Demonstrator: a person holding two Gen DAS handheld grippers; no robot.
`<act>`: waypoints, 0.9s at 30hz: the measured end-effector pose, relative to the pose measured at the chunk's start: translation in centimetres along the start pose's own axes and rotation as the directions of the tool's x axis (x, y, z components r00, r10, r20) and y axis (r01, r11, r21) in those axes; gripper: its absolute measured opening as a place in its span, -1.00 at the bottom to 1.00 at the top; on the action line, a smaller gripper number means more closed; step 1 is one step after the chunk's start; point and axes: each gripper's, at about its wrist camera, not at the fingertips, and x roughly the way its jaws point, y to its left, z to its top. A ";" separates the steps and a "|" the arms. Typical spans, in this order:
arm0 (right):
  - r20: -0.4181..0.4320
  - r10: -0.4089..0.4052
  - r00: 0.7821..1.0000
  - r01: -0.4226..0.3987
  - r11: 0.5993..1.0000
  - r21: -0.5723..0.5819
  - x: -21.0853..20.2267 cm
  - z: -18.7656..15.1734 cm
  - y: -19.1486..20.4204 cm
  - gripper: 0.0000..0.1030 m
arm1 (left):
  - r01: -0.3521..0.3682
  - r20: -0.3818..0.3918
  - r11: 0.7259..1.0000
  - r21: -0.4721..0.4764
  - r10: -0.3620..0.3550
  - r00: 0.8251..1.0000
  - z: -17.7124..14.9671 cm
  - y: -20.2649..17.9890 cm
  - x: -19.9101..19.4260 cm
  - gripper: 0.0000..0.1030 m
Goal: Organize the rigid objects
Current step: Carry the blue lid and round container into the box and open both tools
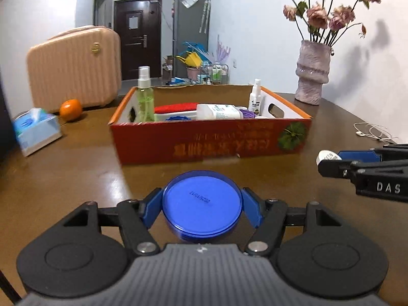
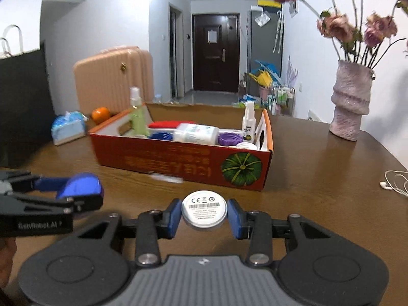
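My left gripper [image 1: 202,207] is shut on a round blue jar [image 1: 202,205], held above the brown table just in front of the red cardboard box [image 1: 209,141]. My right gripper [image 2: 204,214] is shut on a small white round tin [image 2: 204,211] with a barcode label, also in front of the box [image 2: 178,162]. The box holds a green spray bottle [image 1: 145,97], a white bottle lying down [image 1: 219,112], a small white spray bottle [image 1: 255,97], a red item and purple and blue lids. Each gripper shows in the other's view: the right one [image 1: 323,163], the left one [image 2: 84,191].
A pink vase of dried flowers [image 1: 312,72] stands at the back right of the table [image 1: 76,178]. White earphones [image 1: 372,131] lie at the right edge. A tissue box [image 1: 35,131], an orange [image 1: 70,109] and a pink suitcase [image 1: 74,71] are at the left.
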 end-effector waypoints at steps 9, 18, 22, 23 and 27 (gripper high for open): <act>0.041 0.062 0.997 -0.062 0.998 0.010 -7.5 -4.2 3.1 -0.25 | -0.023 0.034 1.000 -0.002 0.023 0.999 -3.4 -0.7 -8.3 0.30; 0.102 0.043 0.994 -0.045 0.999 0.012 -12.6 -6.3 4.3 -0.25 | -0.008 0.097 1.000 0.012 0.007 0.995 -5.5 -1.7 -13.1 0.30; 0.107 0.042 0.993 -0.044 0.999 0.010 -13.2 -6.5 4.5 -0.25 | -0.002 0.107 1.000 0.018 0.001 0.994 -5.8 -1.9 -14.0 0.30; 0.110 0.042 0.993 -0.043 0.999 0.010 -13.3 -6.5 4.6 -0.25 | -0.004 0.108 1.000 0.017 0.002 0.994 -5.8 -1.8 -14.0 0.30; 0.114 0.045 0.992 -0.046 0.999 0.012 -12.8 -6.1 4.5 -0.25 | -0.007 0.103 1.000 0.006 0.007 0.995 -5.5 -1.5 -13.7 0.30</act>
